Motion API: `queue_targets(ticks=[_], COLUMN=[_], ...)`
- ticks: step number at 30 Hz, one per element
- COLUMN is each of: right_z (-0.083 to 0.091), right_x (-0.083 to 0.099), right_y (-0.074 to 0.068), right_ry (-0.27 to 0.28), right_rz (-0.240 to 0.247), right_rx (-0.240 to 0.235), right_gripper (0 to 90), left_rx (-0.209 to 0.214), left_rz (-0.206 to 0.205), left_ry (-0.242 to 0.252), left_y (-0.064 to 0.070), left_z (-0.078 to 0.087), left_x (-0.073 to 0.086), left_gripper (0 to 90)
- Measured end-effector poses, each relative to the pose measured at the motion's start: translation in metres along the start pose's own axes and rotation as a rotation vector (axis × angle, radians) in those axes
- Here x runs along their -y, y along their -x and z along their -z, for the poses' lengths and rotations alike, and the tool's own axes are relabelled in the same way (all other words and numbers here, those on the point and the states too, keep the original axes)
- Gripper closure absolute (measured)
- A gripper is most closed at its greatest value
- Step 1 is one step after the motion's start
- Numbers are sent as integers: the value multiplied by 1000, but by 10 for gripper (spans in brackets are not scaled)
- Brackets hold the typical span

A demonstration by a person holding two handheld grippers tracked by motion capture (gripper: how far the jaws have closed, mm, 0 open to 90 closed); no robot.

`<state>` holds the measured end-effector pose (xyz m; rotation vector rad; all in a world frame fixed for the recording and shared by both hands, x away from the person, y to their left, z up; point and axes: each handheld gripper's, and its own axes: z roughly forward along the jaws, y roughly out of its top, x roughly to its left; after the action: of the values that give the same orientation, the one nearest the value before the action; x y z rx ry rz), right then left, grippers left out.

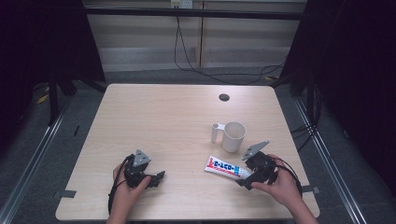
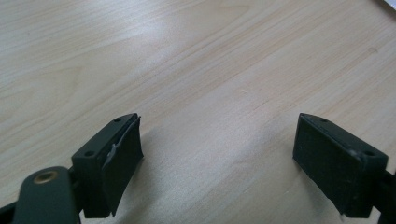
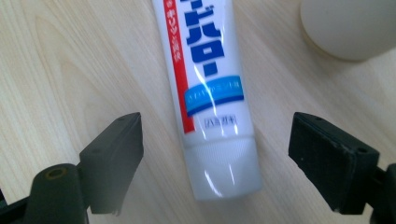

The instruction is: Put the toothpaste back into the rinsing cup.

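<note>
High view, table: we see a pale wooden table (image 1: 154,116) with a small dark round fitting (image 1: 224,97) near its far edge.
High view, tube: we find the toothpaste tube (image 1: 227,168) lying flat at the near right, just in front of a cream mug (image 1: 233,136); the two look apart, though the gap is small.
High view, right gripper: we note the right gripper (image 1: 243,179) at the tube's cap end; the hand (image 1: 280,186) covers much of it, and contact with the tube is hard to make out.
High view, left gripper: we see the left gripper (image 1: 156,179) near the front left, well apart from the tube.
Left gripper view: we record its jaws spread wide over bare wood, nothing between them.
Right gripper view, jaws: we record both jaws wide apart, one each side of the tube (image 3: 210,102), neither touching it.
Right gripper view, cut-offs: the tube's far end runs off the top edge; the mug (image 3: 350,25) is cropped at the upper right.
</note>
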<state>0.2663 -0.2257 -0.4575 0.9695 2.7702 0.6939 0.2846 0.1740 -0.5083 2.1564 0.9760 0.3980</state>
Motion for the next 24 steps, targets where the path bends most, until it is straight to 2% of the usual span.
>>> queue_targets(ticks=[8,14,21,24], right_z=[-6,-11,-16,-18], right_x=[-23,-31,-40,-45], right_y=[-5,-5,-8,-10], right_ry=[-23,-33,-38,-61], right_rz=[37,35,58,66], right_rx=[-13,-32,-42,-39], right_gripper=[183,184,185,185], left_rx=[4,4,3,4], left_rz=[2,2,2,2], left_ry=[1,2,2,2], left_y=[0,0,0,0], left_z=[0,0,0,0], left_x=[1,1,1,1], left_gripper=[156,156,156,156])
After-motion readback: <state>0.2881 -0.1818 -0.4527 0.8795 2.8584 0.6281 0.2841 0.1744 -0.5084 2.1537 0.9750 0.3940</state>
